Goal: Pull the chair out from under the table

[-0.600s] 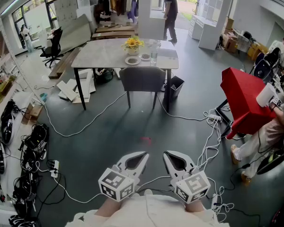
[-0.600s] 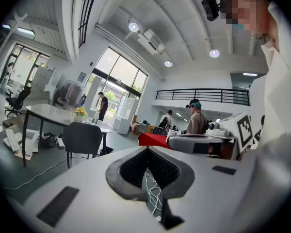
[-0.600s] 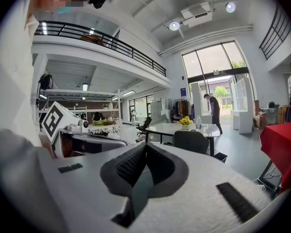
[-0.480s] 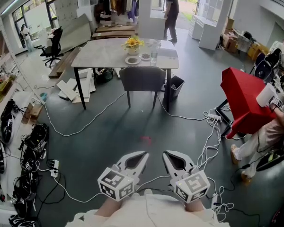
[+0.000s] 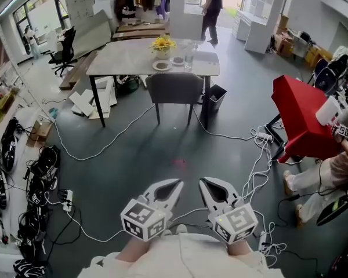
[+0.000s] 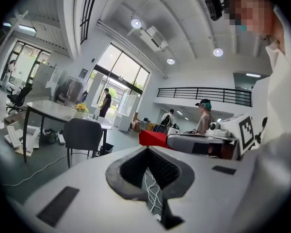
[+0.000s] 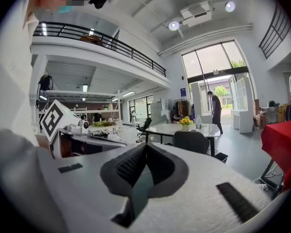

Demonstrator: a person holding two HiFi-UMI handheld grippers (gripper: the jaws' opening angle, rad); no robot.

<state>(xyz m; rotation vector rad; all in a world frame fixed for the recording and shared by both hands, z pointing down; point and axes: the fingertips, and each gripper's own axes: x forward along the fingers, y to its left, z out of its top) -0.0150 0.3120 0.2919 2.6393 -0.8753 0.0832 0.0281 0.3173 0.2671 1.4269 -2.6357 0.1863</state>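
Note:
A dark grey chair stands pushed in under a grey-topped table across the room; its back faces me. The chair also shows small in the left gripper view, and the chair in the right gripper view. On the table are a pot of yellow flowers, a plate and a bottle. My left gripper and right gripper are held side by side close to my body, far from the chair. Both are shut with nothing between the jaws.
White cables snake over the dark floor between me and the table. A black bin stands right of the chair. A red-covered table with a seated person is at right. Gear lines the left wall. A person stands beyond the table.
The table and chair sit slightly higher in the head view and the grippers a little nearer them; the view has shifted forward. Both grippers stay shut.

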